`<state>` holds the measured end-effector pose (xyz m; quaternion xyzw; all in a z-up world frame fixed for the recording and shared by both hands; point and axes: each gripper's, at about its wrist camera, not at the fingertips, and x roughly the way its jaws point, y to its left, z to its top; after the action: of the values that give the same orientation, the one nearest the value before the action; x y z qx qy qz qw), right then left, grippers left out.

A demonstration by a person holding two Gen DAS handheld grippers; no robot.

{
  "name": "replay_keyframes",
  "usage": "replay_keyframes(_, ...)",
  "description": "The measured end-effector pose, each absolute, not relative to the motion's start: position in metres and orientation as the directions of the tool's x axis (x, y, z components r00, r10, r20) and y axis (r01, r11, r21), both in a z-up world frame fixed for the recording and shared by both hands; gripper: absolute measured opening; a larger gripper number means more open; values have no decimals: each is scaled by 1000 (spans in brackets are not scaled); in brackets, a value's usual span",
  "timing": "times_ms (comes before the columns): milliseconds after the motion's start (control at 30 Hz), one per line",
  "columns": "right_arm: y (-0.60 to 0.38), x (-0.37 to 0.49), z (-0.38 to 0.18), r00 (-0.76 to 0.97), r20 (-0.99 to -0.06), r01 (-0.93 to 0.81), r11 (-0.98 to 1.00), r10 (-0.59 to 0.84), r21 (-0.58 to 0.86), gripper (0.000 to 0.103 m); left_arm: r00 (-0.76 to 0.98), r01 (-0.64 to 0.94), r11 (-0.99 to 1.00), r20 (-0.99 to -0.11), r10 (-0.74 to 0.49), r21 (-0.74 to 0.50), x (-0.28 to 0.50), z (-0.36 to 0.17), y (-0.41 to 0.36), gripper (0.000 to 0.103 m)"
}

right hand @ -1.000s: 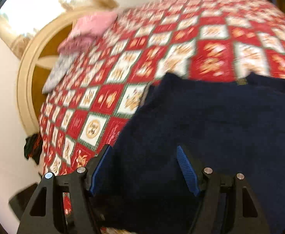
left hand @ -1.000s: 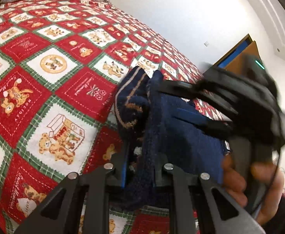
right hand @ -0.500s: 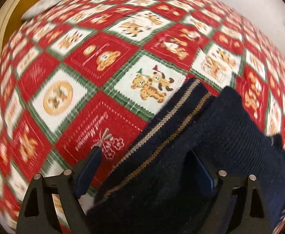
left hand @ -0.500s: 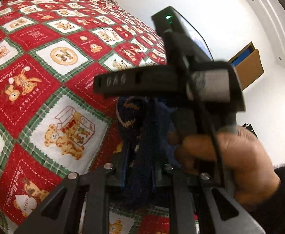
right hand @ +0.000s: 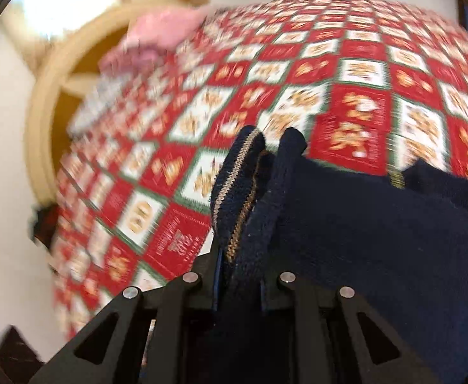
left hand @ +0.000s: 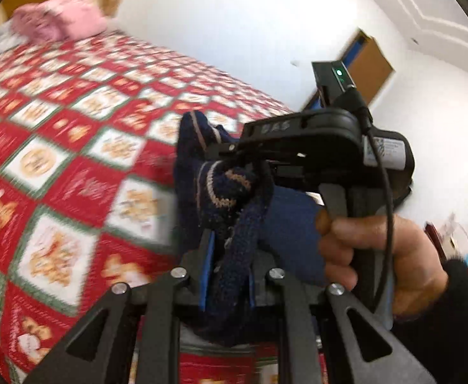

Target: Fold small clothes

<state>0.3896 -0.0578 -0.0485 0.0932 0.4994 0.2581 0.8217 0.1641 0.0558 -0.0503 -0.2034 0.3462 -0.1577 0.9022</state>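
Quilted bed (left hand: 74, 166) | navy knit garment (left hand: 230, 198) pinched between both jaws

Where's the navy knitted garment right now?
The navy knitted garment is held up above the red patchwork bedspread, pinched by both the left gripper and the right gripper, close together at its striped edge.

Open red patchwork quilt (left hand: 74, 147) is being left free to the left of the left gripper (left hand: 226, 265); its right side is being blocked by the right gripper (left hand: 314, 156), with pink clothes (left hand: 58, 20) heaped far off.
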Motion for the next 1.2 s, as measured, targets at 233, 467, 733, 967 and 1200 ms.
replay_keyframes(233, -184, 366, -3, 478, -616, -238, 768, 626, 595, 17, 675, 349, 845, -517, -527, -405, 163, -14, -34, 18)
replay_keyframes(467, -307, 321, 11, 588, -594, -163, 801, 548, 576, 17, 569, 534, 778, -540, -620, -331, 149, -19, -142, 18)
replay_keyframes(733, -402, 298, -60, 597, -660, -44, 840, 456, 541, 17, 473, 584, 775, -675, -566, -241, 142, -74, -215, 19)
replay_keyframes(967, -423, 296, -96, 616, -640, 23, 801, 460, 598, 31, 370, 670, 702, -713, -596, -239, 136, -61, -183, 67)
replay_keyframes(1200, -454, 197, -43, 759, -506, 51, 737, 410, 674, 43, 389, 677, 662, -607, -693, -322, 134, -18, -82, 103)
